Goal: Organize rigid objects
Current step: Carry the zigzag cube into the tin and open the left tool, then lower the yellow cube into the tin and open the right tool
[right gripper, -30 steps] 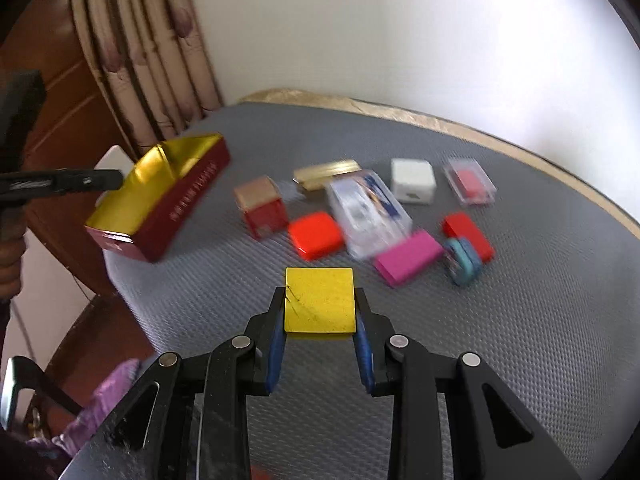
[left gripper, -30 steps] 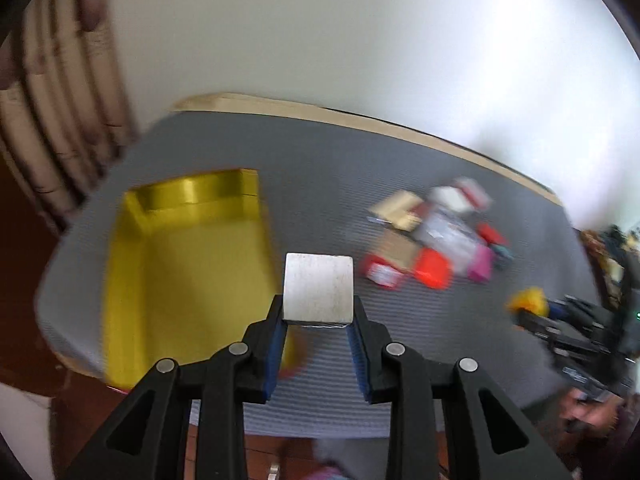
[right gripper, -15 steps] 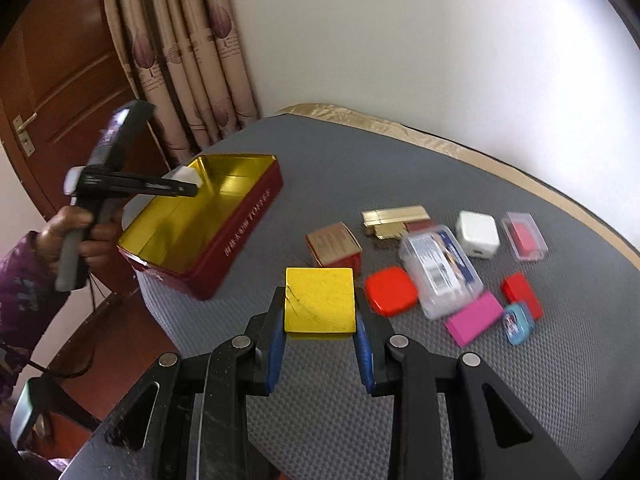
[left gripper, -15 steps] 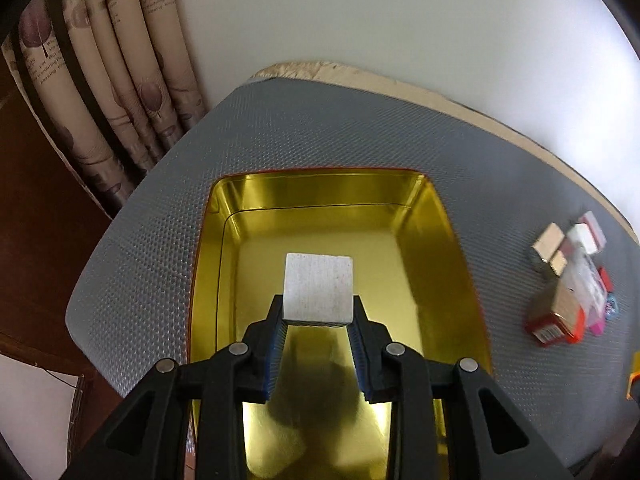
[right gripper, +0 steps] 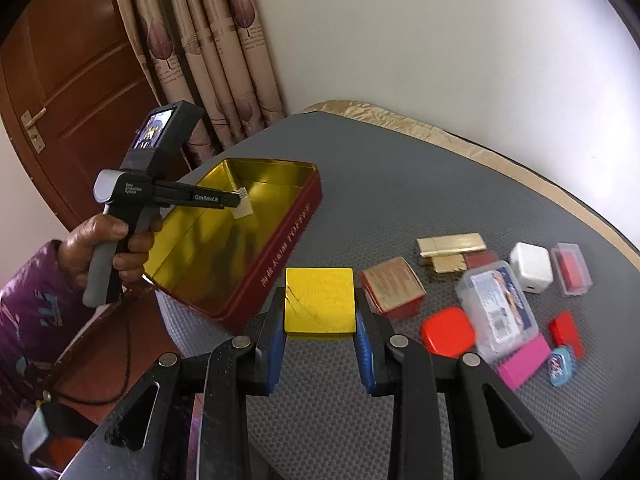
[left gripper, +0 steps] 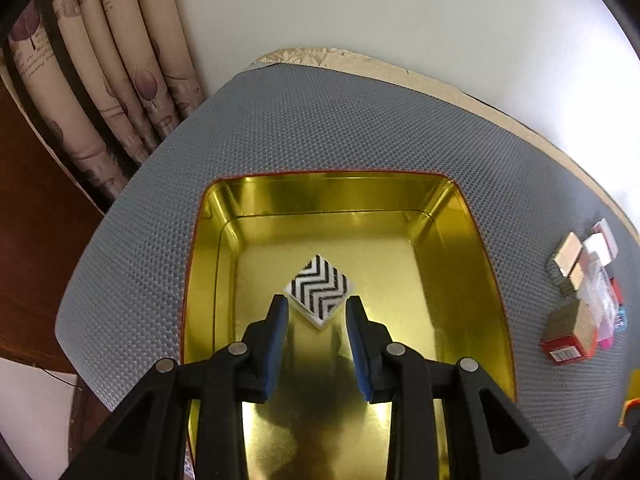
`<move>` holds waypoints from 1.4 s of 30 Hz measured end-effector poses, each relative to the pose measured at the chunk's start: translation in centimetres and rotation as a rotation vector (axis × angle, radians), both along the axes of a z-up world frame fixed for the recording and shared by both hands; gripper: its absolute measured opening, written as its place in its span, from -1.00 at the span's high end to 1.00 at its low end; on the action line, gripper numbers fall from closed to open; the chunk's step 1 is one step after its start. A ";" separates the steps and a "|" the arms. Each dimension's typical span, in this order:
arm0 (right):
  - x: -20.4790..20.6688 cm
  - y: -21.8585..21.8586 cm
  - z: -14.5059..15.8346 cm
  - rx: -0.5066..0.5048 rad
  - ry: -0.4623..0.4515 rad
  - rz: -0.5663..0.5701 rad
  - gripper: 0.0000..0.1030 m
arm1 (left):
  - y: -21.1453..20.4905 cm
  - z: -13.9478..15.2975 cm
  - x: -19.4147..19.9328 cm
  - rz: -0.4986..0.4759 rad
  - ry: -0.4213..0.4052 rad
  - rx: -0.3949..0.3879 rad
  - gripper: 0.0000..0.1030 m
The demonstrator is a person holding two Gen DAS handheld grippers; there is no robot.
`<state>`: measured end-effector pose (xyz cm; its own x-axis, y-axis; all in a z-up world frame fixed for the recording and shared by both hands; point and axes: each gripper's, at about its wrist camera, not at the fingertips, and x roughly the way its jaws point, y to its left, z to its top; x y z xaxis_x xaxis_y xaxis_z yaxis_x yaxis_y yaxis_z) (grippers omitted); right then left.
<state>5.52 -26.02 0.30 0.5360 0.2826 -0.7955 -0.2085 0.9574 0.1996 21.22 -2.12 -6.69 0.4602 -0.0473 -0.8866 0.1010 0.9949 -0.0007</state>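
Observation:
A red tin with a gold inside (left gripper: 344, 196) (right gripper: 280, 216) stands on the grey mat. My left gripper (left gripper: 316, 312) is open above the tin. A small white box with a black zigzag face (left gripper: 319, 290) is free of the fingers, tilted, over the tin's floor; in the right wrist view the box (right gripper: 245, 209) is just below the left gripper's tip (right gripper: 240, 196). My right gripper (right gripper: 320, 320) is shut on a yellow block (right gripper: 320, 302) and holds it above the mat, right of the tin.
Several small boxes lie in a cluster on the mat: a brown-topped red box (right gripper: 394, 288), a red lid (right gripper: 448, 332), a clear case (right gripper: 498, 308), a white cube (right gripper: 531, 266), a pink block (right gripper: 524, 360), gold bars (right gripper: 452, 244). Curtains (right gripper: 208, 52) and a door (right gripper: 80, 68) stand behind.
My left gripper has opened and let go of the white box, which has turned and dropped toward the tin's floor. The right gripper has kept hold of the yellow block and risen a little.

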 end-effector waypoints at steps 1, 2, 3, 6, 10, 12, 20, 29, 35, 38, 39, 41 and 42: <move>0.4 0.3 0.0 0.000 -0.001 0.006 0.45 | 0.2 0.2 -0.3 0.011 -0.001 -0.009 0.41; 0.8 0.7 0.1 0.002 -0.001 0.012 0.45 | 0.2 0.6 -0.8 0.020 -0.006 -0.017 0.39; 1.4 1.2 0.2 0.007 -0.004 0.022 0.45 | 0.4 1.0 -1.3 0.026 -0.013 -0.026 0.35; 3.0 2.8 0.6 0.021 -0.011 0.045 0.45 | 0.9 2.4 -3.5 0.050 -0.055 -0.037 0.29; 6.1 5.7 0.7 0.051 -0.015 0.088 0.45 | 2.1 4.3 -6.5 0.092 -0.129 -0.023 0.26; 8.1 7.2 0.4 0.064 -0.008 0.109 0.45 | 2.3 4.8 -7.7 0.108 -0.156 0.001 0.25; 14.4 11.3 -3.6 0.018 0.058 0.163 0.45 | 3.1 4.8 -8.3 0.122 -0.168 0.047 0.25; 17.5 12.6 -7.4 -0.010 0.115 0.156 0.45 | 3.6 3.9 -8.1 0.127 -0.140 0.027 0.26; 18.5 12.7 -8.1 -0.007 0.115 0.136 0.38 | 3.3 3.3 -8.0 0.119 -0.117 0.026 0.26; 17.5 11.1 -6.5 0.040 0.056 0.093 0.14 | 3.3 3.2 -8.0 0.112 -0.106 0.030 0.25; 16.9 10.1 -5.8 0.052 0.031 0.075 -0.08 | 3.3 3.1 -8.0 0.111 -0.100 0.029 0.26; 15.3 7.9 -4.6 0.061 -0.031 0.036 -0.41 | 3.4 3.0 -8.2 0.108 -0.093 0.027 0.26; 14.1 6.4 -3.9 0.044 -0.069 0.008 -0.53 | 3.4 3.0 -8.3 0.105 -0.091 0.028 0.26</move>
<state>19.63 -19.61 -3.61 0.5871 0.3211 -0.7432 -0.2305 0.9463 0.2267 12.96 1.33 -3.71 0.5400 0.0290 -0.8412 -0.0050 0.9995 0.0312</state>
